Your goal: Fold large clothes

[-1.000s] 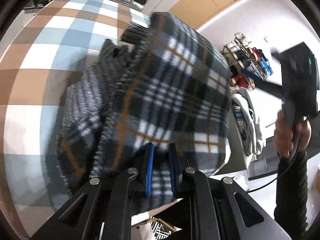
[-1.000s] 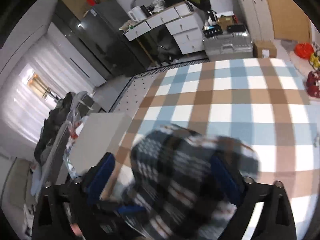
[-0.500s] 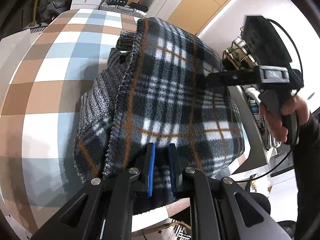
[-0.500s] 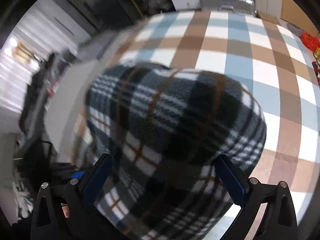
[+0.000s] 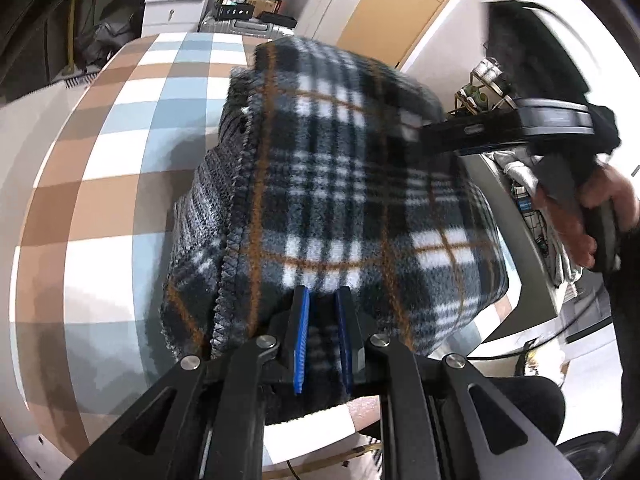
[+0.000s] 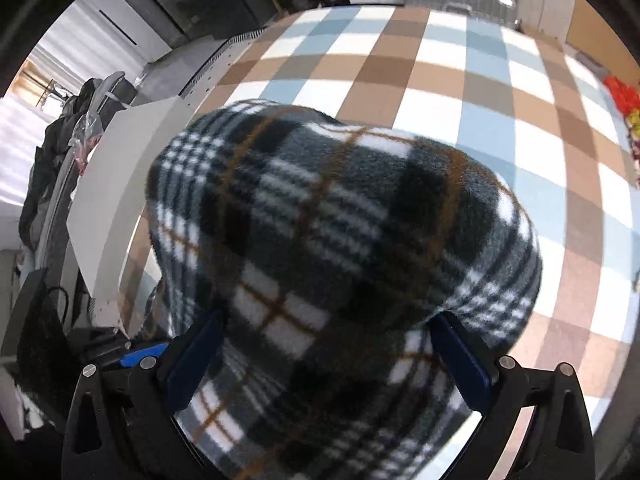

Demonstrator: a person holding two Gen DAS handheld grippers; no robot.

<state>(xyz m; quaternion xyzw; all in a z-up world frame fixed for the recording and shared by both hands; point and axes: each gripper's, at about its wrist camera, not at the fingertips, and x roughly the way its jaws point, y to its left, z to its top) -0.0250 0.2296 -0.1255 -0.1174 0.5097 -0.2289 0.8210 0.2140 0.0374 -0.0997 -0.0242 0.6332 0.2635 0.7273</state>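
A black, white and orange plaid fleece garment (image 5: pixel 344 200) lies bunched in folded layers on the checked tablecloth (image 5: pixel 112 168). My left gripper (image 5: pixel 322 300) is shut on the near edge of the fleece, which runs between its blue pads. In the right wrist view the same fleece (image 6: pixel 328 248) fills the middle, and my right gripper (image 6: pixel 324 344) stands wide open with the fleece bulging between its blue fingers (image 6: pixel 460 356). The right gripper's body (image 5: pixel 520 124) shows in the left wrist view, over the right side of the fleece, held by a hand.
The table's near edge (image 5: pixel 320 432) runs just below the fleece. A white board (image 6: pixel 120 184) stands off the table's left side. White drawers and a silver suitcase (image 5: pixel 240 24) stand beyond the far edge. Red and yellow items (image 6: pixel 624 100) lie at the right.
My right gripper has come down from above and over the fleece, which now sits between its open fingers. My left gripper keeps its hold on the near edge.
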